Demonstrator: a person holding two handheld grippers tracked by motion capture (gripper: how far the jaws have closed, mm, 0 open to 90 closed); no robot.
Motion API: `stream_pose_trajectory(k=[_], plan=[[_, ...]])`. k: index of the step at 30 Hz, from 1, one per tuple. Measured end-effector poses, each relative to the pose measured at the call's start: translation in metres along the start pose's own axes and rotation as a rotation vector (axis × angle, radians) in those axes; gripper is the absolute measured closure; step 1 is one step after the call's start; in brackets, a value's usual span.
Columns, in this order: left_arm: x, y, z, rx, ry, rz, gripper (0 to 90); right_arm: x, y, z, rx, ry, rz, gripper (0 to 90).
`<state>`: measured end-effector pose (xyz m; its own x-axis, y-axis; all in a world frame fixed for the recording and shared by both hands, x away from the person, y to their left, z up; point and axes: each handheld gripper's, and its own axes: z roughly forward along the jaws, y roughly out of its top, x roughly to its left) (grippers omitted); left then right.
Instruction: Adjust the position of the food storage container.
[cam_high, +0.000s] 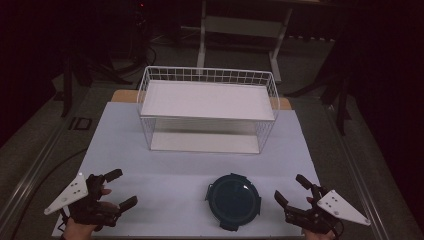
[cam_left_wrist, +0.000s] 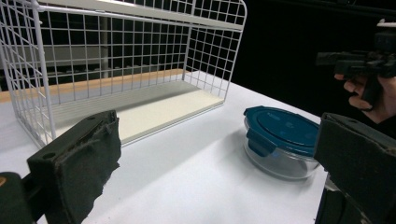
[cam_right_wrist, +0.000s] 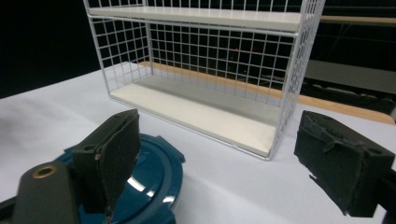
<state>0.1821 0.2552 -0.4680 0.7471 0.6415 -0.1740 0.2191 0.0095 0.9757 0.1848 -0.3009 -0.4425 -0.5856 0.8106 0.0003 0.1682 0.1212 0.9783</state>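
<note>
A round glass container with a dark blue clip lid (cam_high: 234, 200) sits near the front edge of the white table top (cam_high: 175, 170), between my two grippers. My left gripper (cam_high: 124, 188) rests at the front left, open, with nothing between its jaws. My right gripper (cam_high: 289, 188) is just right of the container, also open and empty. In the left gripper view the container (cam_left_wrist: 280, 135) lies ahead to the right, with the right gripper (cam_left_wrist: 359, 60) and a hand beyond it. In the right gripper view the lid (cam_right_wrist: 154, 182) shows low, behind the left jaw.
A white two-tier wire shelf rack (cam_high: 207, 107) stands at the back middle of the table, both shelves bare. It shows close ahead as the rack (cam_left_wrist: 116, 70) and the rack (cam_right_wrist: 210, 70). Dark floor and a table frame (cam_high: 240, 30) lie beyond.
</note>
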Motion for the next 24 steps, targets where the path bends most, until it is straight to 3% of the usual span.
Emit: stream_pose_trajectory(k=[6,12,14,18,24], plan=[[-0.001,0.001,-0.001,-0.004,-0.003,0.007,1.1,0.003,0.007,-0.003,0.002,0.017,0.009,13.2],[0.000,0.001,-0.001,-0.011,0.000,0.001,1.1,0.005,0.019,-0.003,0.020,0.064,0.030,13.2],[0.000,0.001,-0.001,-0.011,0.000,0.001,1.1,0.004,0.026,-0.003,0.032,0.100,0.050,13.2],[0.001,0.000,-0.001,-0.009,-0.001,0.000,1.1,0.004,0.030,-0.002,0.048,0.124,0.073,13.3],[0.001,0.000,0.001,-0.009,-0.005,-0.002,1.1,0.011,0.023,0.001,0.078,0.200,0.081,14.0]])
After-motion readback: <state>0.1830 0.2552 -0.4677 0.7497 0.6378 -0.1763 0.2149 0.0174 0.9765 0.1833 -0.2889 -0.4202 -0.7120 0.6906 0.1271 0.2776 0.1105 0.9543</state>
